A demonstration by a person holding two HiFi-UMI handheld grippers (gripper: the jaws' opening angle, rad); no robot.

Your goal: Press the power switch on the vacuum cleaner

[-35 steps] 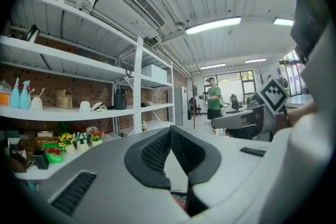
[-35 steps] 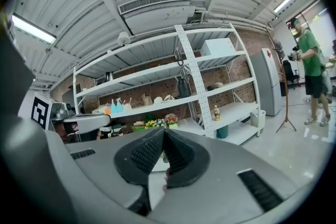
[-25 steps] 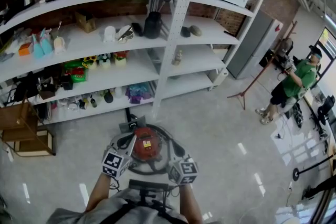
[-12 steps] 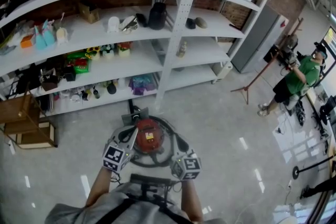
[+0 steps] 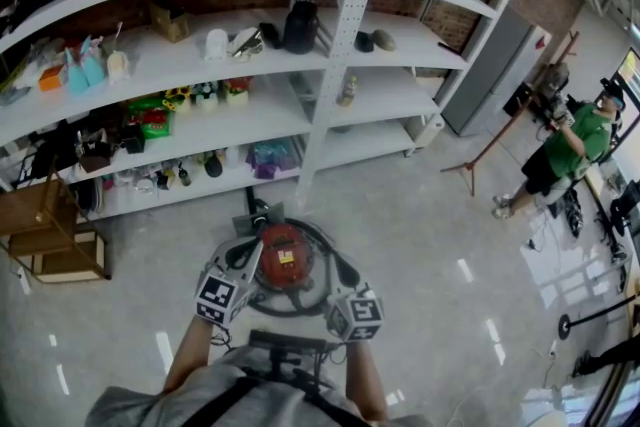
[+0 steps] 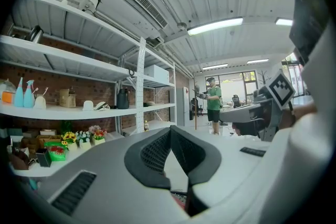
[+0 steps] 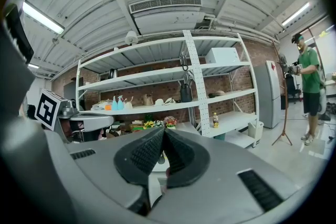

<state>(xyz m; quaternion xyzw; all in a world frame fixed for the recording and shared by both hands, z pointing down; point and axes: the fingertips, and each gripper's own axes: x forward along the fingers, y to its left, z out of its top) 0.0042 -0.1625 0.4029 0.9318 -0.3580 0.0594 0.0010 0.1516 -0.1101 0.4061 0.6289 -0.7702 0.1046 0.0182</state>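
The vacuum cleaner [image 5: 282,258] is a round red canister with a yellow label, standing on the floor with a black hose coiled around it. My left gripper [image 5: 252,258] hangs over the canister's left edge and my right gripper [image 5: 336,273] over its right side. In the left gripper view the left gripper [image 6: 170,129] has its pad tips together with nothing between them. The right gripper [image 7: 163,131] is likewise shut and empty. A sliver of the red vacuum cleaner [image 6: 179,203] shows below the left jaws. The power switch cannot be made out.
White shelving [image 5: 340,65] full of small items stands just beyond the vacuum. A wooden crate [image 5: 45,245] sits at the left. A person in green [image 5: 565,150] stands far right beside a tripod [image 5: 490,155] and other equipment.
The head view has shifted slightly, so the shelves sit a little lower. Both grippers stay on either side of the vacuum, still shut.
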